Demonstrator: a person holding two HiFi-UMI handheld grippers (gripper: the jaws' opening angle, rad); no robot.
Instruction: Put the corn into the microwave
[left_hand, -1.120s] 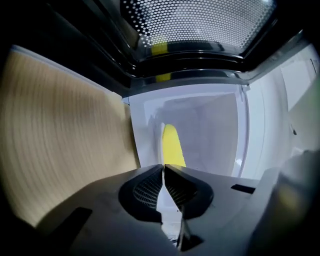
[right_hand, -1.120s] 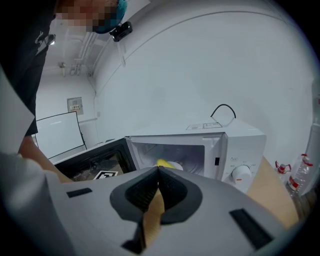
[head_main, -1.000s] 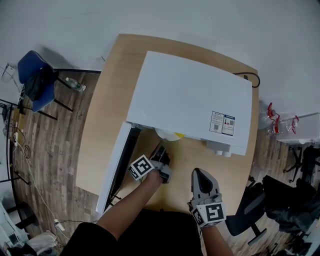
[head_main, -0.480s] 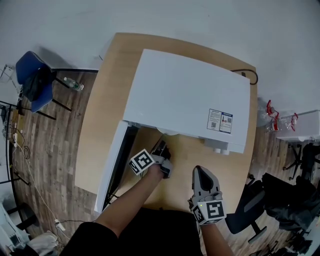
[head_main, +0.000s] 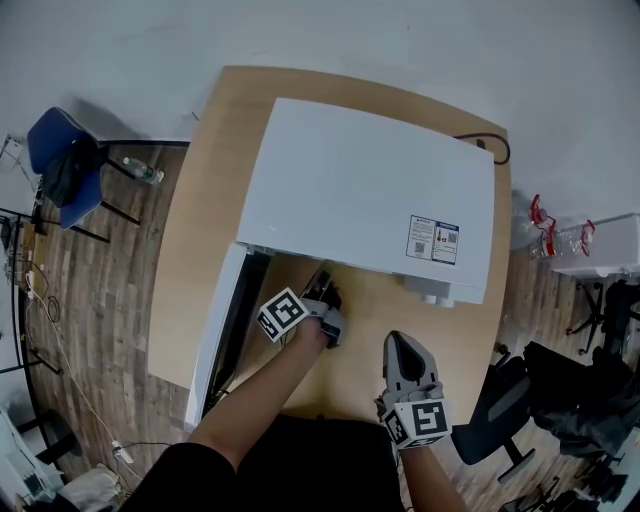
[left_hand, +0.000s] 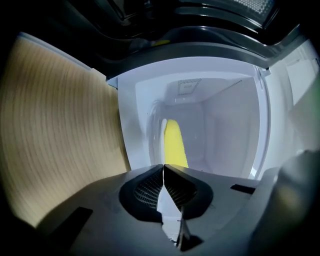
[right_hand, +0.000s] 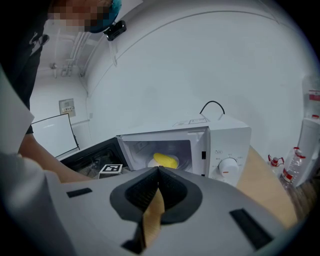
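Observation:
The yellow corn (left_hand: 174, 144) lies on a white plate (left_hand: 156, 131) inside the white microwave (head_main: 370, 195); the right gripper view shows the corn (right_hand: 165, 160) through the doorway too. The microwave door (head_main: 222, 325) stands swung open to the left. My left gripper (head_main: 321, 291) is shut and empty just in front of the cavity, its tips meeting below the corn (left_hand: 163, 170). My right gripper (head_main: 401, 350) hovers over the table nearer the person, shut with nothing held (right_hand: 158, 172).
The microwave sits on a light wooden table (head_main: 200, 220). Its control knob (right_hand: 228, 166) is right of the cavity; a black cable (head_main: 492, 150) trails behind. A blue chair (head_main: 65, 165) stands left, a black chair (head_main: 500, 420) right, with bottles (right_hand: 292, 167) by the wall.
The left gripper has drifted slightly toward the microwave front. In the head view the plate and corn have slipped out of sight under the microwave's top. The right gripper stays put.

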